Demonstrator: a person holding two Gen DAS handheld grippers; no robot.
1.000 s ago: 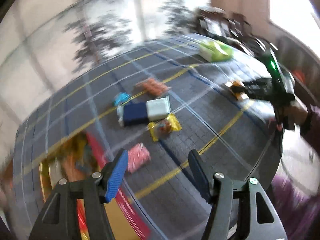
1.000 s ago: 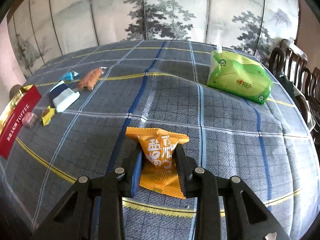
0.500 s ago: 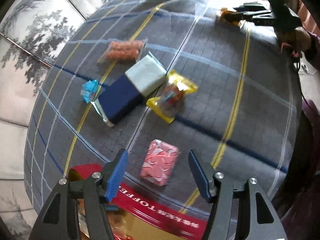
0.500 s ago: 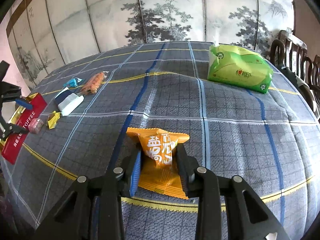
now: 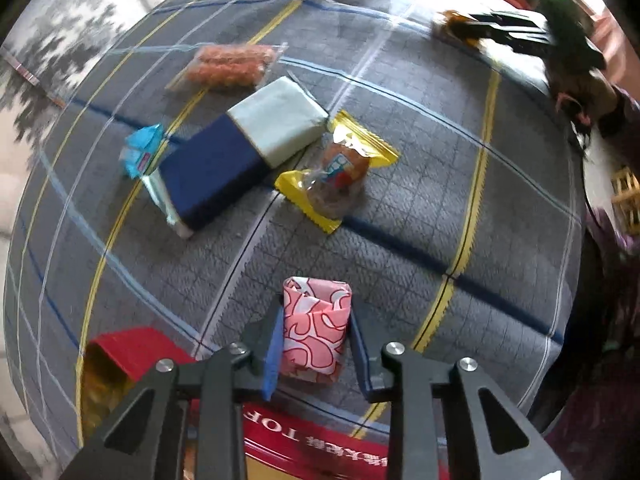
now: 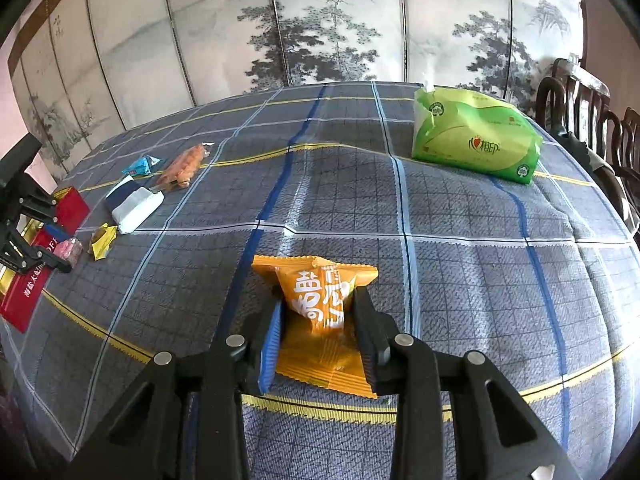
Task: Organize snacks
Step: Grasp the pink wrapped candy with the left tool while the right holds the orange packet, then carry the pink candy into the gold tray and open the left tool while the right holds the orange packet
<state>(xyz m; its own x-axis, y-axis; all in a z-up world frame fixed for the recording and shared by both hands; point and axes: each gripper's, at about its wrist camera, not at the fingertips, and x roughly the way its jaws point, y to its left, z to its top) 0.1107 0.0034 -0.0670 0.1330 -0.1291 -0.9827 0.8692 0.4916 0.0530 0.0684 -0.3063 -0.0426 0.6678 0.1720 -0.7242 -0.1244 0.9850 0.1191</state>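
The left gripper [image 5: 314, 338] has its two fingers pressed against the sides of a pink-and-white patterned candy [image 5: 314, 334], which sits on the checked tablecloth [image 5: 400, 208] just beyond the edge of a red toffee tin [image 5: 132, 346] lying beneath the gripper. Farther out lie a yellow-edged snack packet [image 5: 338, 172], touching a blue-and-white packet [image 5: 240, 152], with a small light-blue wrapper [image 5: 142, 150] at that packet's left end and a clear pack of orange biscuits [image 5: 232, 65] behind it. The right gripper [image 6: 318, 328] is clamped on an orange snack bag [image 6: 320, 304] with white lettering, the bag's lower edge resting on the cloth near a yellow stripe. Well apart, toward the far right of the table, stands a green tissue pack [image 6: 476, 142]. Dark wooden chairs [image 6: 580, 108] stand past the table's right edge, and a painted folding screen [image 6: 320, 20] with trees fills the background.
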